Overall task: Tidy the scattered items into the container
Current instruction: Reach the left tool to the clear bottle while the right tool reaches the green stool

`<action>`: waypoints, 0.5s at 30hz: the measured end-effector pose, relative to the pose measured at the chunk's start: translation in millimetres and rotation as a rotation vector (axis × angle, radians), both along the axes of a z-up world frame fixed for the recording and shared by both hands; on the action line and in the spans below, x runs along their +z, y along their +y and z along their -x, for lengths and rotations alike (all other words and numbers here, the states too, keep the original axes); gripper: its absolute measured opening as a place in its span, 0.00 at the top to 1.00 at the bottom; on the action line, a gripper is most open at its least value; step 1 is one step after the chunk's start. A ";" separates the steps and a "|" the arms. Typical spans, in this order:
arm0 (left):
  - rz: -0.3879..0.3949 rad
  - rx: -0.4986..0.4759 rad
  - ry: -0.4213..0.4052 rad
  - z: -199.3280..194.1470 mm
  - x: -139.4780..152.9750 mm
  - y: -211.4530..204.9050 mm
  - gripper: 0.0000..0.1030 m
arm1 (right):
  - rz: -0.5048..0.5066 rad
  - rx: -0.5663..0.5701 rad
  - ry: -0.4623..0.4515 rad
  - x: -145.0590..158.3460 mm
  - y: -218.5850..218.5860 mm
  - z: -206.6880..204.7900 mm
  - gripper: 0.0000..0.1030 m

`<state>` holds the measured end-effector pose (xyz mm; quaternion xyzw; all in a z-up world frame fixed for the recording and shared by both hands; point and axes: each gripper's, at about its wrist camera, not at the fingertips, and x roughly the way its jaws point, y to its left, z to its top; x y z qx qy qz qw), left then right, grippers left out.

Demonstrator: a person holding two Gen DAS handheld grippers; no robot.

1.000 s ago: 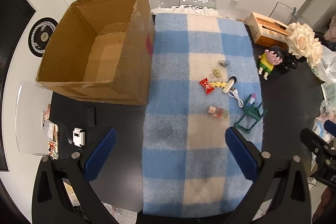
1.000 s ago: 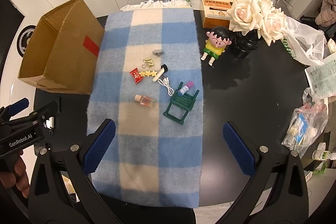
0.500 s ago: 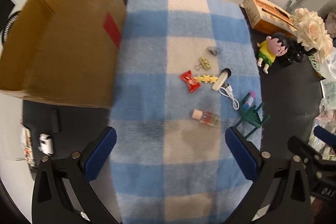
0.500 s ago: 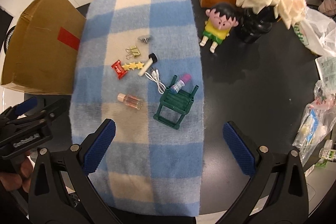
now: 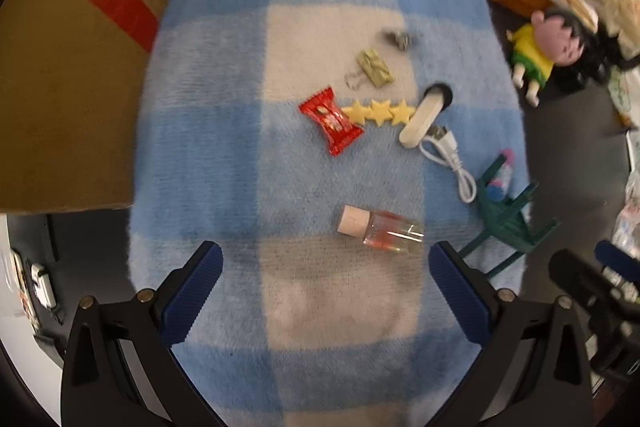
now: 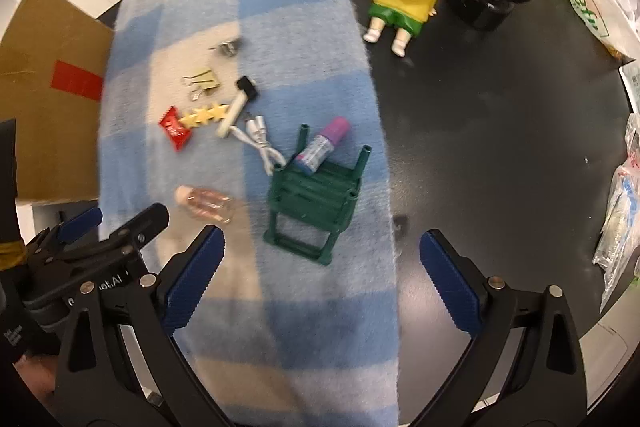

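- We see only a side wall of the brown cardboard box (image 5: 68,87), cut off at left.
- Our left gripper (image 5: 326,291) gapes empty over the checked blue-and-cream blanket (image 5: 224,155); a clear pink-liquid bottle (image 5: 380,229) lies just ahead.
- Our right gripper (image 6: 320,267), wide and empty, hangs above a tipped green toy chair (image 6: 316,199), blurred.

Bare blanket (image 5: 224,155) between cardboard box (image 5: 68,87) and red candy wrapper (image 5: 331,119), passable. Past the wrapper: stars, cable, glass bottle (image 5: 380,229) crowd together; green toy chair (image 6: 316,199) blocks blanket's far edge.
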<state>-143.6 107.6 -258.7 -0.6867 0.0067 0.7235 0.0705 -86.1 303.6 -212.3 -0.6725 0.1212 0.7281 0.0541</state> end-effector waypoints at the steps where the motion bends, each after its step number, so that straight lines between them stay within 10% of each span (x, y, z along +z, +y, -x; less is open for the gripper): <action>1: -0.001 -0.016 -0.008 0.1 -5.0 2.6 0.00 | 0.005 -0.006 -0.006 -5.7 1.8 0.8 0.04; 15: 0.024 -0.159 -0.027 -4.6 -39.3 26.3 0.02 | 0.114 -0.099 -0.064 -57.8 15.1 9.7 0.06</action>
